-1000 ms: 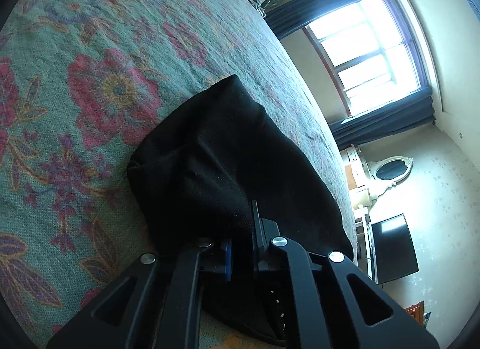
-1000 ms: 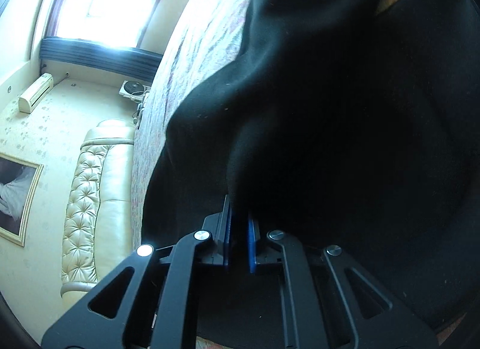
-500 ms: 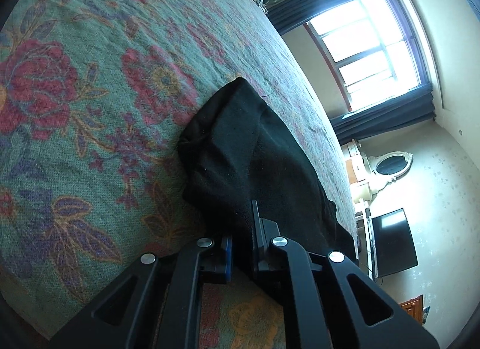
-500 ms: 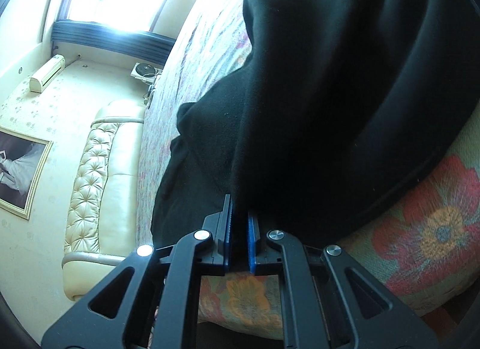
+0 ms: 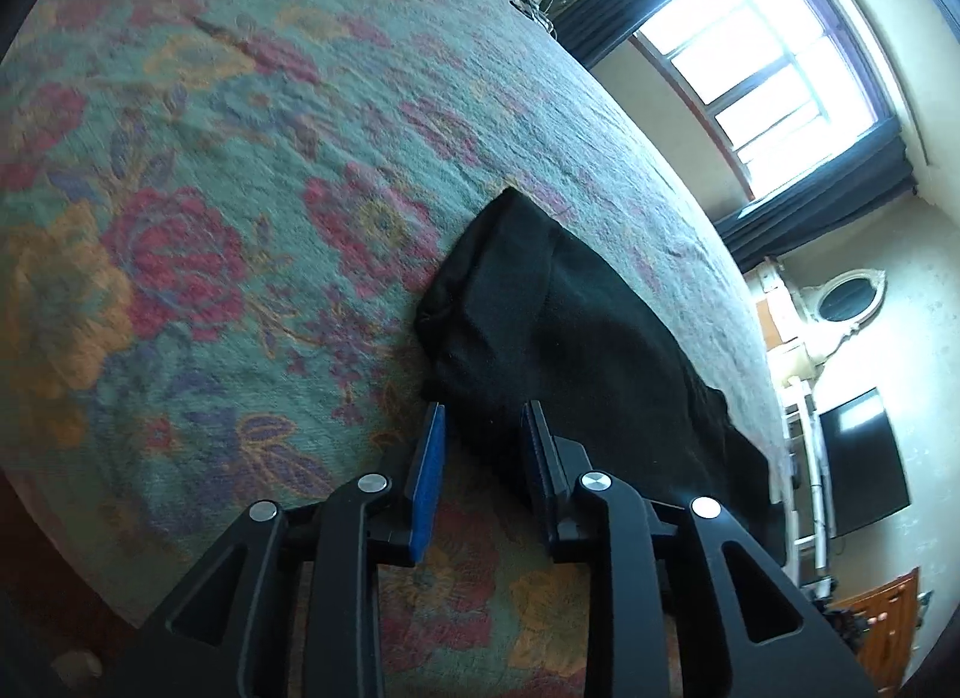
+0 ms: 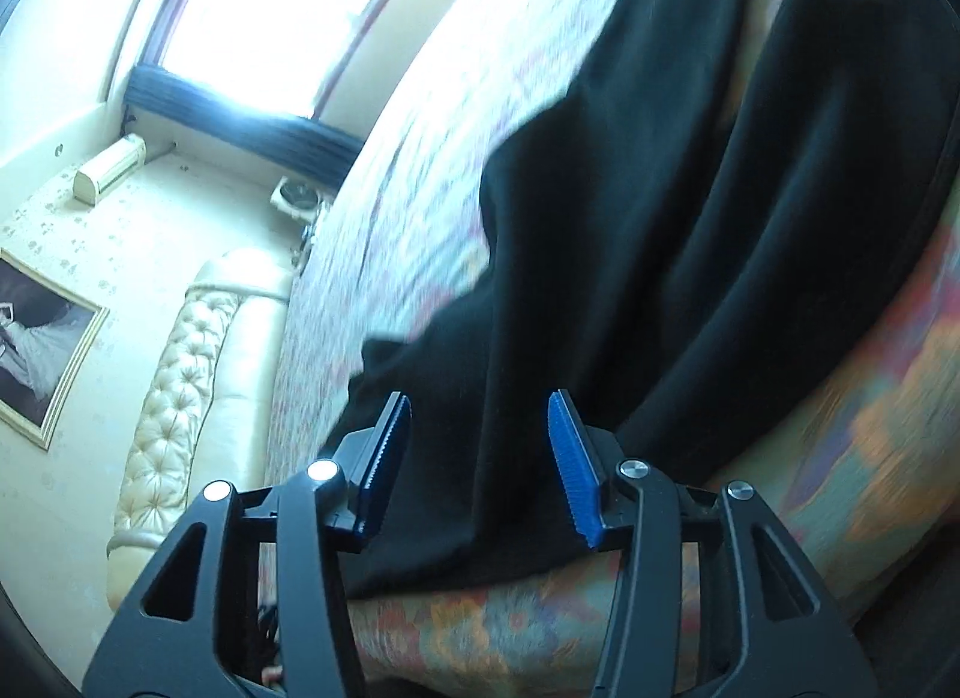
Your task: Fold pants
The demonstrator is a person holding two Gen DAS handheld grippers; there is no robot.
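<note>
Both grippers, clamped on black cloth a second ago, have let go and drawn back toward the near edge of the bed. On the left wrist view, the left gripper (image 5: 483, 428) has its jaws opening; the blue pads stand apart, with the near corner of the black pants (image 5: 576, 350) showing between the tips but untouched by either pad. On the right wrist view, the right gripper (image 6: 480, 419) is likewise opening, wider, and the pants (image 6: 690, 230) lie beyond and between its fingers without being pinched. Folded into a long, thick, matte black bundle with soft rounded edges, the pants rest flat on the floral bedspread (image 5: 180, 230), near its front edge. A window (image 5: 774, 68) with dark curtains is at the far right, and a tufted cream headboard (image 6: 180, 398) is at the left.
</note>
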